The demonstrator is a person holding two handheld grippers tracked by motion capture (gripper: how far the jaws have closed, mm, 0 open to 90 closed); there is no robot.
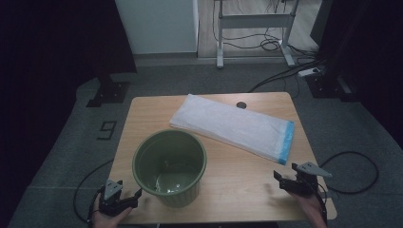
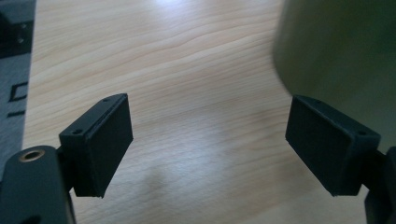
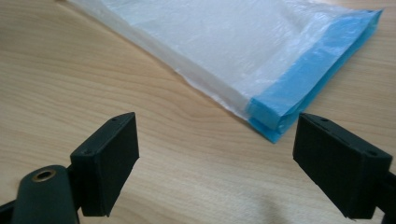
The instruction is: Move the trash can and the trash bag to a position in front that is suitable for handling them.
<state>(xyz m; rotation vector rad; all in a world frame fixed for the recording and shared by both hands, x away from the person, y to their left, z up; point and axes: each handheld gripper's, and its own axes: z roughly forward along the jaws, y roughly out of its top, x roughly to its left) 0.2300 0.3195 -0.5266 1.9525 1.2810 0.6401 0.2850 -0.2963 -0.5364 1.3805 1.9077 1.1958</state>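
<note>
A green plastic bin [image 1: 170, 167] stands upright at the front left of the wooden table [image 1: 237, 180]; its wall [image 2: 341, 51] fills the upper right of the left gripper view. Behind it lies a folded stack of white plastic bags [image 1: 231, 126] with a blue band [image 3: 308, 79] at its right end. My left gripper [image 1: 124, 196] rests at the table's front left corner, open and empty, just left of the bin. At the front right, my right gripper [image 1: 287, 178] is also open and empty, a short way in front of the blue end of the bags.
A round cable hole [image 1: 241, 105] sits near the table's far edge. On the grey carpet lie cables [image 1: 349, 171], and a desk frame [image 1: 254, 28] stands behind. Bare wood lies between the bin and the right gripper.
</note>
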